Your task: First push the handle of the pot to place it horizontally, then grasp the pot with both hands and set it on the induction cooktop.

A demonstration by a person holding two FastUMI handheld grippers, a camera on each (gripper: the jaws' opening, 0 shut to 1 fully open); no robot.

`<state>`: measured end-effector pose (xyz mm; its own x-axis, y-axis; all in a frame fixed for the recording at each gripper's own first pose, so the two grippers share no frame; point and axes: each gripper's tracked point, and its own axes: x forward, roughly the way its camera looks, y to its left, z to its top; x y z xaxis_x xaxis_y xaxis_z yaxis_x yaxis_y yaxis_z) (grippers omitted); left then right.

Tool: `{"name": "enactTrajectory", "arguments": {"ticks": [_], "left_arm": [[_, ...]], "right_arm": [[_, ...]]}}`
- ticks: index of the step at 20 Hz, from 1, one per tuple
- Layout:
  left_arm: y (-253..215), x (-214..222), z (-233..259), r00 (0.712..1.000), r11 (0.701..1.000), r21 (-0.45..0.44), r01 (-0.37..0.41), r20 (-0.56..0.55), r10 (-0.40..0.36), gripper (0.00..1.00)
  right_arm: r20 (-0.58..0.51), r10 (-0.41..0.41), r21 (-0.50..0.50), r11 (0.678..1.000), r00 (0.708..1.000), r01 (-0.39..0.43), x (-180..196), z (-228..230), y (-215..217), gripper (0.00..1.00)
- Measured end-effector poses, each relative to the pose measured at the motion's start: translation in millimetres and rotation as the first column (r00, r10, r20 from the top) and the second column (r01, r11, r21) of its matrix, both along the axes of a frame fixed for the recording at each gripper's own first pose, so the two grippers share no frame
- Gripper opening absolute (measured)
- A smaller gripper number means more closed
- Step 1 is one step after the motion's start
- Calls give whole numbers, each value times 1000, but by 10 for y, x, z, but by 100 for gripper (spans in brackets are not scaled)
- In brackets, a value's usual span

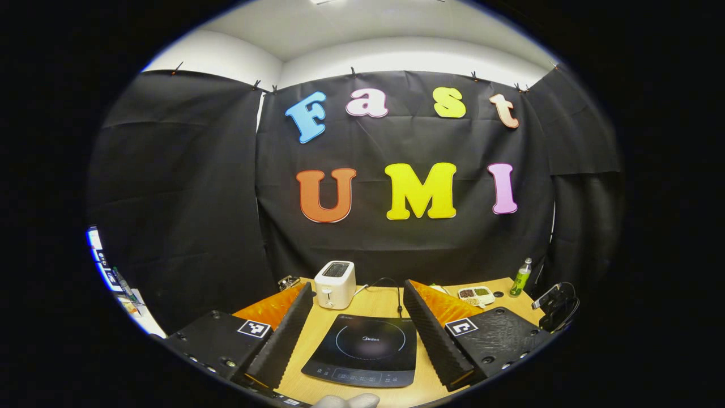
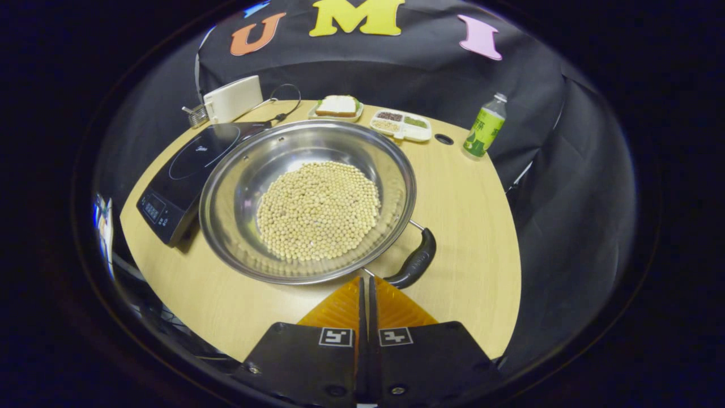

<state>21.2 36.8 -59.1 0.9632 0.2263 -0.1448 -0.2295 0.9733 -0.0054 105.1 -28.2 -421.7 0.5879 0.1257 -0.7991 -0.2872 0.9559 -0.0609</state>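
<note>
The right gripper, pressed together, is sitting by the handle of the pot, which is waiting mid-surface beside the cooktop, while the spread left gripper is hanging above.

Pot: polished metal, mirror-bright inside, handle glossy dark plastic. Induction cooktop: smooth glossy glass-like top. Bench: pale wood-grain, matt. Toaster: smooth white plastic. Bottle at the far edge: clear plastic, paper-like label.
</note>
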Motion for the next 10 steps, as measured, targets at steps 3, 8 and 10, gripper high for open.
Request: {"name": "enactTrajectory", "arguments": {"ticks": [3, 8, 10], "left_arm": [[-43, 21, -18, 1000, 1000, 9, -11, -9, 11, 96], [-82, 50, -26, 999, 999, 14, -36, -20, 37, 96], [-119, 63, -38, 999, 999, 15, -44, -25, 44, 96]], "right_arm": [[6, 28, -32, 999, 1000, -28, 135, -1, -111, 4], [13, 68, -61, 996, 998, -67, 328, -10, -205, 4], [14, 78, -62, 995, 997, -77, 401, -12, -254, 4]]}}
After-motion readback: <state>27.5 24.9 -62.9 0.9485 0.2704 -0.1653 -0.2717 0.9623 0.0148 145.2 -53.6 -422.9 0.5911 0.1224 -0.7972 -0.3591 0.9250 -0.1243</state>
